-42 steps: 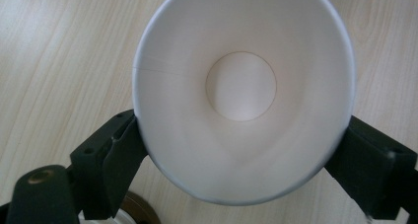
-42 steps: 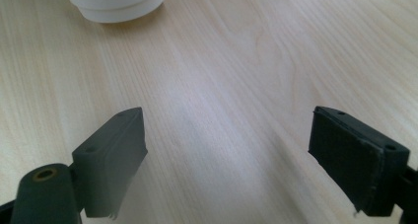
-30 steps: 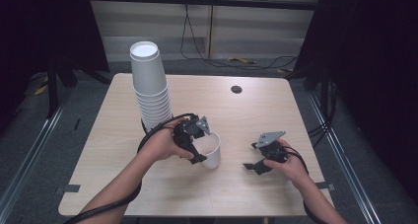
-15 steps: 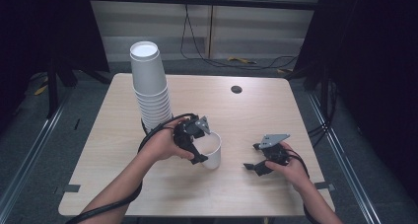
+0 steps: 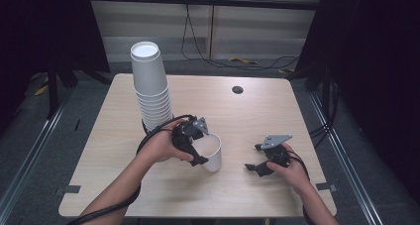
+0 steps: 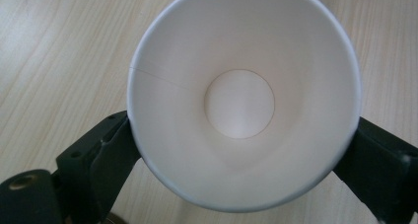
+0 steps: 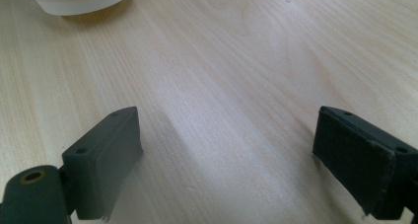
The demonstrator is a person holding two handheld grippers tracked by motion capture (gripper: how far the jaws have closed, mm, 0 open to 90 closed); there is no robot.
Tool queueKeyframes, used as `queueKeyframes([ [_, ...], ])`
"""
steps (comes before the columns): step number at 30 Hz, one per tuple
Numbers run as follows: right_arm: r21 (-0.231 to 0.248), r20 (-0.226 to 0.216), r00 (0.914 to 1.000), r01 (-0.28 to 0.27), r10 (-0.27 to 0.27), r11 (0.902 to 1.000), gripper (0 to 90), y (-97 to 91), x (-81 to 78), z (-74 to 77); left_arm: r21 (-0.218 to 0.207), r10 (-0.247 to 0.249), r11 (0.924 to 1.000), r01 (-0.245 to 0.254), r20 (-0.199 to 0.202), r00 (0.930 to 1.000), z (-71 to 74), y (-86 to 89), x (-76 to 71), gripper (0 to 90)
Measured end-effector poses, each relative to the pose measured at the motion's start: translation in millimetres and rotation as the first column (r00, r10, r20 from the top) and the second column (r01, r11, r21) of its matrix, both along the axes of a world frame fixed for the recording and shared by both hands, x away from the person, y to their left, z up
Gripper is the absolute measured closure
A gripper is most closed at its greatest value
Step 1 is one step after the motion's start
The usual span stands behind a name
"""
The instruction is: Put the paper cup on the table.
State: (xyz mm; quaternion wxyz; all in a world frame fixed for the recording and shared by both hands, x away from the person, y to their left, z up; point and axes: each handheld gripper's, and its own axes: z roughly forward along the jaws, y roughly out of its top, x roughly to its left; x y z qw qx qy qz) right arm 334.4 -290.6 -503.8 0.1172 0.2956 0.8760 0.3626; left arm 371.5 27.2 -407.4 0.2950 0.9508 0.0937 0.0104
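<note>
Change: the right gripper (image 5: 258,166) has drifted slightly toward the bench's near edge; the left gripper (image 5: 199,150) and its cup look unmoved.
Right fingers: spread wide over bare wood, holding nothing.
Left fingers: clamped on the paper cup (image 5: 212,152) from two sides, just under the rim, near the bench's middle.
Handling: likely light, thin-walled, crushable; a gentle grip near the stiffer rim suits it.
Stack: the cup stack (image 5: 150,85) stands upside down toward the far-left corner.
Bench: pale wood bench (image 5: 257,111), smooth.
Room: dark surrounds, cables on the floor beyond.
</note>
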Motion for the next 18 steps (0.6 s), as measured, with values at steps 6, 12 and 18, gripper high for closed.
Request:
queueKeyframes([
  [6, 0.001, 0.001, 1.0000, 0.000, 0.000, 1.0000, 10.5, 0.0, 0.0, -0.1, -0.011, 0.007, 0.9999, -0.007, -0.004, 1.0000, -0.7, 0.6, -1.1, 8.2],
  [12, 0.001, 0.001, 1.0000, 0.001, -0.001, 1.0000, 10.5, 0.1, 0.0, -0.1, -0.025, 0.009, 0.9996, -0.009, -0.013, 0.9999, -2.3, -0.7, -0.4, 8.0],
  [18, 0.001, 0.001, 1.0000, 0.000, 0.000, 1.0000, 10.5, 0.0, 0.0, -0.1, -0.046, 0.021, 0.9987, -0.023, -0.033, 0.9992, -6.7, -4.3, -2.8, 8.0],
])
